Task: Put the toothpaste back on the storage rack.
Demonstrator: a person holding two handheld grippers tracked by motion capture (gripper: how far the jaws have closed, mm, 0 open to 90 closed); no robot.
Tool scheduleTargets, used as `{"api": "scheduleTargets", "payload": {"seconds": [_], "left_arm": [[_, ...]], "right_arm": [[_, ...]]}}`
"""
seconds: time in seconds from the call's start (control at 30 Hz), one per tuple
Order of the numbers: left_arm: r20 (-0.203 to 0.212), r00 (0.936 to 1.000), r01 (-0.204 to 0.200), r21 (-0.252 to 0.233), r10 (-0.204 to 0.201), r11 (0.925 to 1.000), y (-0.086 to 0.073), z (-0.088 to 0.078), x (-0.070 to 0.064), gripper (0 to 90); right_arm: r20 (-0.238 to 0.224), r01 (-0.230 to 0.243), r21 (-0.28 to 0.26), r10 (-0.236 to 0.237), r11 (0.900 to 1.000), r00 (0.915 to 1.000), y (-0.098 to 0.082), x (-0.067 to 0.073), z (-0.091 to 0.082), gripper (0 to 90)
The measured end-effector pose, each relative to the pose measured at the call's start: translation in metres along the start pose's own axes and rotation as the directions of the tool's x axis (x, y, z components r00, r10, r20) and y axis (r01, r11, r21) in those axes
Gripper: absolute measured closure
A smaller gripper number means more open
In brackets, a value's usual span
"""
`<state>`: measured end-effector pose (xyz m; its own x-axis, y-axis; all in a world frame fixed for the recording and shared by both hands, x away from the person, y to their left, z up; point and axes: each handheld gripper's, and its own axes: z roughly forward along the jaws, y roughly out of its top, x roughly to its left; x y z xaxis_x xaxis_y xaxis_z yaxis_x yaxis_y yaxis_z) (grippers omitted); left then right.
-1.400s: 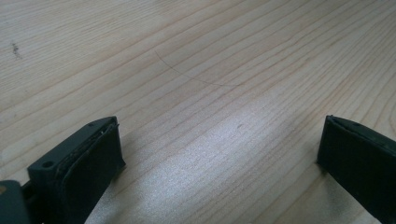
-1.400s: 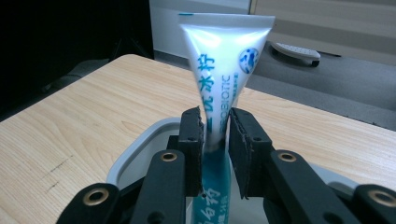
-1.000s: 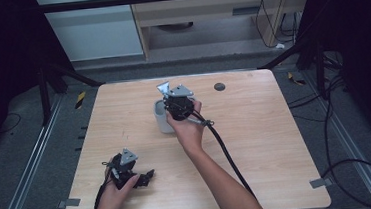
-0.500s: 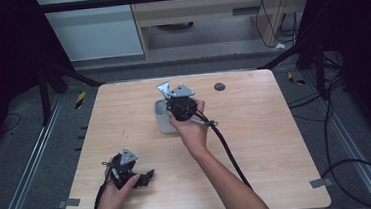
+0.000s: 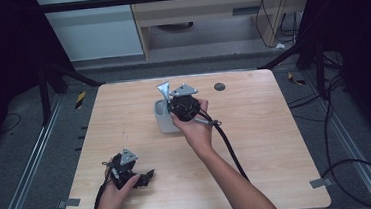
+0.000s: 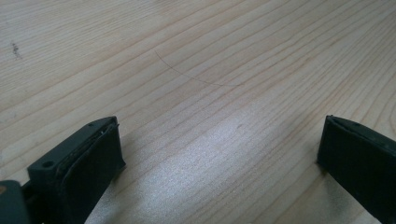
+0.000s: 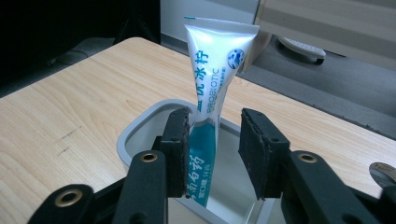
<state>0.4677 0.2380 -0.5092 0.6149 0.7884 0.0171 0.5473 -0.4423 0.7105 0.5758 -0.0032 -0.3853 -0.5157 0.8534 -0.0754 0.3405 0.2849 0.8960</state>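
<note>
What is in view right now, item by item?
toothpaste tube: 1, white and teal, standing in the cup, crimped end up, between the right jaws.
cup: 1, grey, mid-table, toward the far side.
round disc: 1, dark, far side of the table.
table: 1, light wood.
right hand-held gripper: 1, black, over the cup; jaws have just been opening, one pad off the tube.
left hand-held gripper: 1, black, near left corner, jaws wide, nothing between.
</note>
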Motion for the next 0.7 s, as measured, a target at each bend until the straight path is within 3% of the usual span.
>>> {"api": "scheduleTargets", "payload": {"seconds": [0.3, 0.7], "left_arm": [[0.0, 1.0, 0.0, 0.0, 0.0, 1.0, 0.0, 0.0, 0.0, 0.0], [0.0, 1.0, 0.0, 0.0, 0.0, 1.0, 0.0, 0.0, 0.0, 0.0]], "right_arm": [[-0.036, -0.001, 0.032, 0.002, 0.999, 0.9993, 0.001, -0.007, -0.007, 49.9], [-0.077, 0.018, 0.028, -0.016, 0.999, 0.9969, 0.003, -0.014, -0.019, 29.3]]}}
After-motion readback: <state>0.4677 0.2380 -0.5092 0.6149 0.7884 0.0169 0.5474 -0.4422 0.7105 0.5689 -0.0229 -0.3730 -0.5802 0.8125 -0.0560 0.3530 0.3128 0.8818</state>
